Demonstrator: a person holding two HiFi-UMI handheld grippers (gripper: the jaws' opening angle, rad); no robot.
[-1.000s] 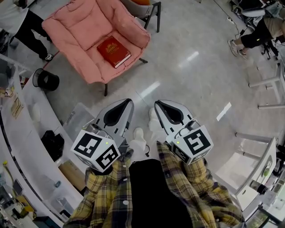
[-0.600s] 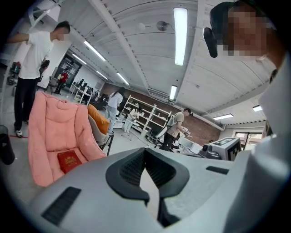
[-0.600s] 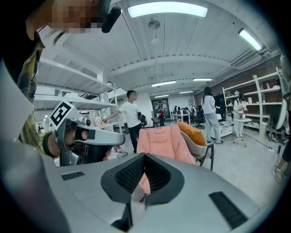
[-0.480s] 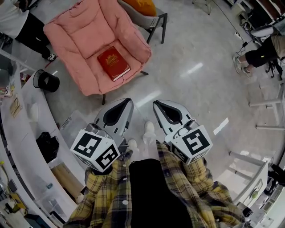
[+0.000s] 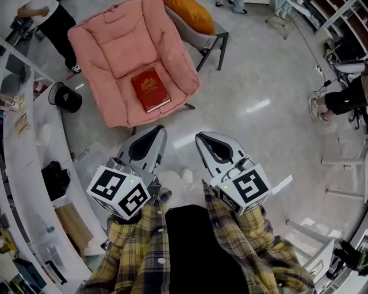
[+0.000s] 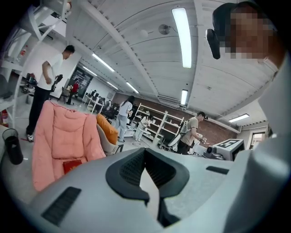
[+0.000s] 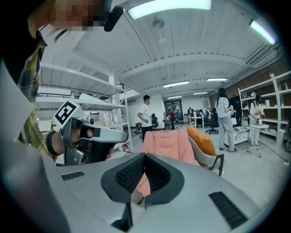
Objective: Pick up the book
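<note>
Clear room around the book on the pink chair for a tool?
Bare seat cushion left of the book on the pink chair; open floor right of the chair in the head view. Crowded: the black bin and cluttered counter at the left.

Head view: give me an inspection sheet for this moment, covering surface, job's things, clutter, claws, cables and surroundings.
Surface: glossy grey floor.
Job's things: red book lies flat on the seat of the pink chair, untouched.
Clutter: black bin beside the chair; orange cushion behind it.
Claws: left claw and right claw shut, empty, short of the chair.
Cables: one cable across the floor, far right.
Surroundings: white counter at left; people around.
</note>
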